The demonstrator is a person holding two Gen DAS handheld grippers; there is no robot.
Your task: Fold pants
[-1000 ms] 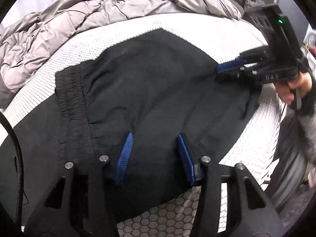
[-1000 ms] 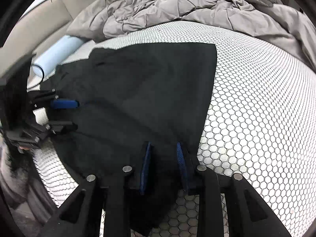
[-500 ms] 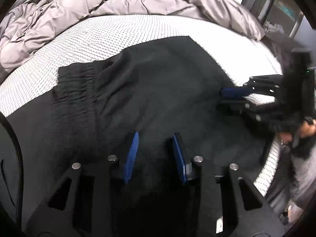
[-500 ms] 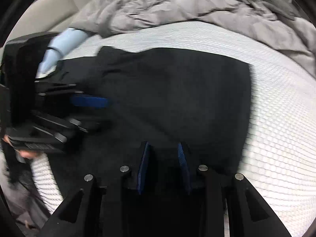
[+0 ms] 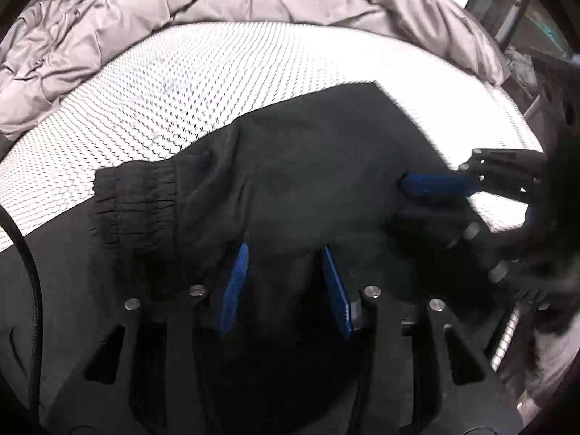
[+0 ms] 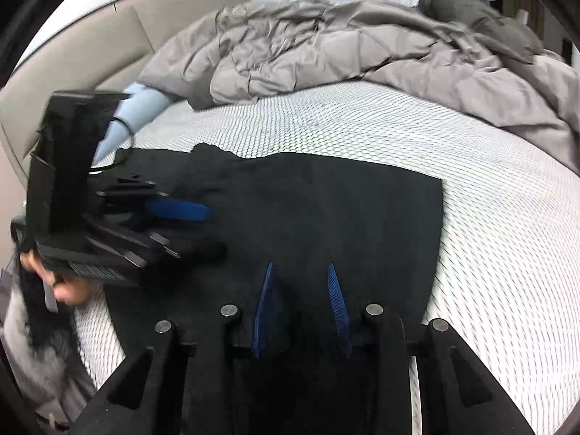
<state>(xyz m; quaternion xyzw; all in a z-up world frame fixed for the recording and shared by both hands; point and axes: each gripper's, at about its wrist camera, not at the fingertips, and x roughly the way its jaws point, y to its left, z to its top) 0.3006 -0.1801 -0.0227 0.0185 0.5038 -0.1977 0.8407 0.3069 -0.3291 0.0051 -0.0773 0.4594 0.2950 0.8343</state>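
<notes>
Black pants point(image 5: 297, 166) lie on the white mesh-patterned mattress point(image 5: 181, 83), with the elastic waistband point(image 5: 134, 206) bunched at the left in the left wrist view. My left gripper point(image 5: 284, 253) is shut on the near edge of the pants, with cloth between its blue pads, and holds it lifted. My right gripper point(image 6: 299, 270) is shut on the near edge of the pants point(image 6: 326, 203) further along. Each gripper shows in the other's view: the right one point(image 5: 435, 195) and the left one point(image 6: 181, 224), both with cloth in their jaws.
A crumpled grey duvet point(image 6: 344, 50) is piled along the far side of the mattress point(image 6: 489, 217). A light blue pillow point(image 6: 137, 108) lies by the beige headboard point(image 6: 90, 47). The person's hand point(image 6: 61, 282) holds the left gripper at the bed's near edge.
Both grippers have lifted the near edge of the pants and carried it away from the bed edge, over the rest of the cloth. The left jaws narrowed onto the fabric.
</notes>
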